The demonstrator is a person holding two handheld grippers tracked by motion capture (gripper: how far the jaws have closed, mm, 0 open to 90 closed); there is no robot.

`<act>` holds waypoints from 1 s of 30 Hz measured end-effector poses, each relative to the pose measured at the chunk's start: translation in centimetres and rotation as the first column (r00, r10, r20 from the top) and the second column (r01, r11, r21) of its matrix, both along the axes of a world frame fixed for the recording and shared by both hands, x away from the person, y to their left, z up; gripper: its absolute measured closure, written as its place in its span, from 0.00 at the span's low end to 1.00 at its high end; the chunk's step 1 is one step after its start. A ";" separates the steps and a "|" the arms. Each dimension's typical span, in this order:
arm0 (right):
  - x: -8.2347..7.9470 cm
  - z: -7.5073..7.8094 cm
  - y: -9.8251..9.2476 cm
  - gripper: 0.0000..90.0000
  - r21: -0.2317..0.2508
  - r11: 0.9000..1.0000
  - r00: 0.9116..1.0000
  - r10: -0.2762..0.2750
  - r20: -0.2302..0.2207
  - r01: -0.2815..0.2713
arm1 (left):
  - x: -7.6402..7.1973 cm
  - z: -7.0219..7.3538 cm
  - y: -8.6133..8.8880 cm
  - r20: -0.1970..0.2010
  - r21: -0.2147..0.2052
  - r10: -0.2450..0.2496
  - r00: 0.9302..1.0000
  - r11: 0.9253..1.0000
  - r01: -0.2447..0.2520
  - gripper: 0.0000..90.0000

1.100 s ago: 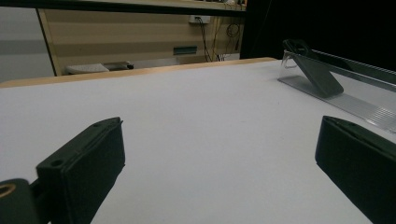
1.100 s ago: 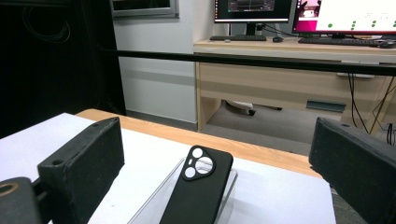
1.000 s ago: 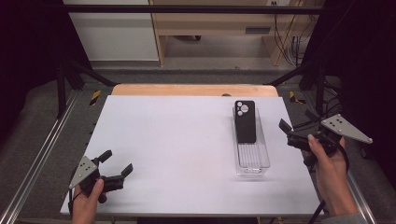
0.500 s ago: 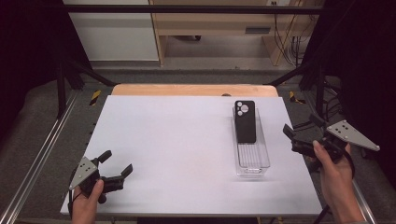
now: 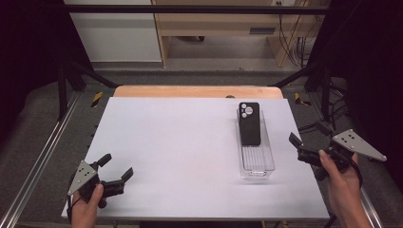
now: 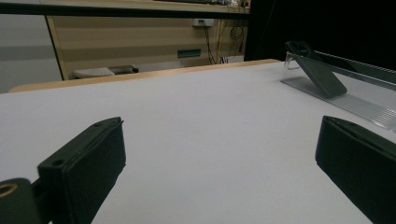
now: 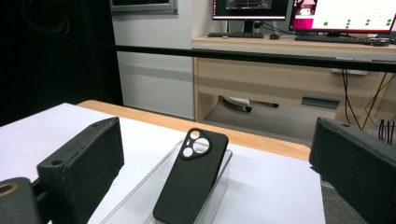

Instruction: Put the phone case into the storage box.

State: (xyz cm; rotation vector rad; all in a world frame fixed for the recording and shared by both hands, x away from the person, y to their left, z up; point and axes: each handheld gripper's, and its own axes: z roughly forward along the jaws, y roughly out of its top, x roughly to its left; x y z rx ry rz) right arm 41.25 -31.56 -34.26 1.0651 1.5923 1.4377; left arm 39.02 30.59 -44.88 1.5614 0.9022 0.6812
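Nearest you, your left gripper [image 5: 115, 171] rests low at the near left corner of the white table [image 5: 171, 142], its jaws spread wide with bare tabletop between them and nothing held; in the left gripper view the two black jaws frame an open stretch of table, with the tray far off toward the right. At the near right, your right gripper [image 5: 309, 142] hangs just off the table's right edge, pointing in toward the tray, jaws likewise wide apart and empty. Beyond it lies the clear plastic tray [image 5: 257, 167], long and narrow, set lengthwise on the right part of the table. The black phone case [image 5: 249, 123] leans in the tray's far half, camera cut-outs uppermost, its upper end propped on the far rim and its lower end down on the tray floor; the right gripper view shows the case [image 7: 191, 182] centred between the open jaws and apart from both. Judged from this, the step in hand is the approach to the case, with no contact yet made. The next move calls for you to bring the right gripper forward over the tray's long wall, line the jaws across the case's two long edges, and close only once both pads sit clear of the tray rim
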 end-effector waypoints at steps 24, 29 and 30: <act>-2.1 -3.4 -1.0 0.04 0.007 1.000 0.999 -0.029 -0.032 0.029 | 0.0 0.0 -0.1 0.003 0.008 -0.010 1.000 1.000 0.010 0.02; -2.4 -4.2 -1.2 0.05 0.012 0.999 0.999 -0.033 -0.043 0.034 | 0.0 0.0 -0.2 0.004 0.015 -0.007 1.000 1.000 0.007 0.02; -2.4 -4.3 -1.2 0.05 0.012 0.999 0.998 -0.034 -0.046 0.035 | 0.0 0.0 -0.2 0.004 0.015 -0.007 1.000 1.000 0.007 0.02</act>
